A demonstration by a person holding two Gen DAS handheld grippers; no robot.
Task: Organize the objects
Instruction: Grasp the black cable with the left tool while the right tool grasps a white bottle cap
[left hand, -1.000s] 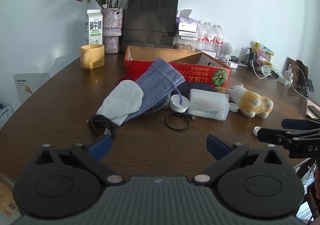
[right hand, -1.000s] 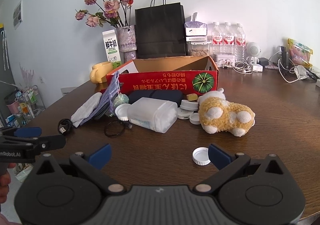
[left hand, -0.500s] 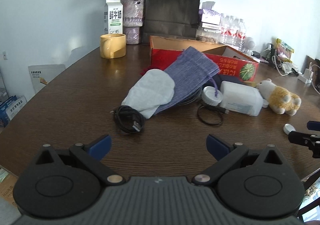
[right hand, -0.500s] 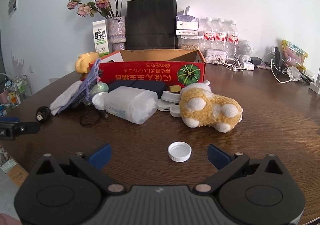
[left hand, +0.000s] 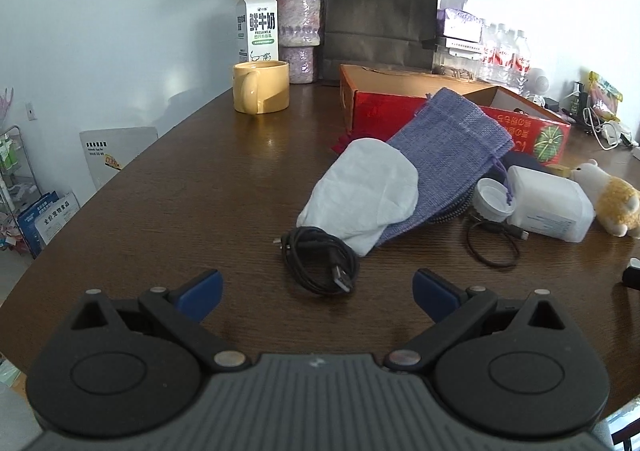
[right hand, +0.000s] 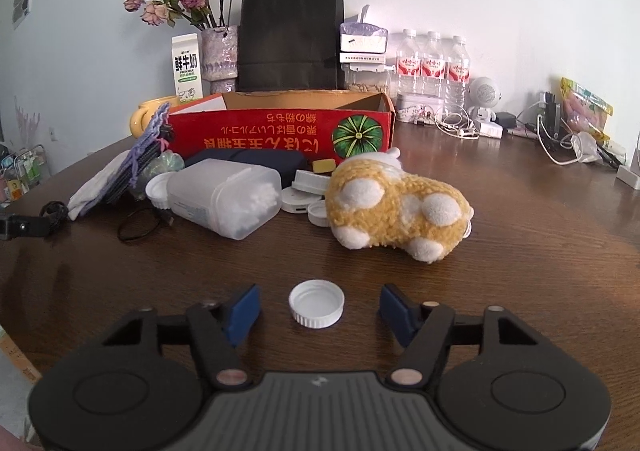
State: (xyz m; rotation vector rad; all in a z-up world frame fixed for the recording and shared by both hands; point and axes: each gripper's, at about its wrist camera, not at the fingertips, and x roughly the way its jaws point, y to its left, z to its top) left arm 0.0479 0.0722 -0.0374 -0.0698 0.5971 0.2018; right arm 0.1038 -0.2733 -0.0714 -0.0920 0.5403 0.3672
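Observation:
A white bottle cap (right hand: 316,303) lies open side up on the brown table, between the blue pads of my right gripper (right hand: 320,309). Its jaws are closing, with a gap still on each side of the cap. My left gripper (left hand: 316,289) stands open just before a coiled black USB cable (left hand: 320,265). Behind the cable lie a white cloth pouch (left hand: 368,191) and a purple drawstring bag (left hand: 448,147). A yellow plush toy (right hand: 396,209), a clear plastic container (right hand: 228,199) and several white lids (right hand: 308,191) sit before the red cardboard box (right hand: 280,133).
A black hair tie (left hand: 494,245) lies right of the cable. Along the back wall stand a yellow mug (left hand: 262,87), a milk carton (left hand: 258,29), a vase of dried roses (left hand: 298,33), a black paper bag (left hand: 380,19) and water bottles (right hand: 430,67). Chargers and cables (right hand: 560,143) clutter the right side.
The right gripper moved forward and down around the white cap and its jaws narrowed. The left gripper swung left and down toward the black cable, which now lies close before it.

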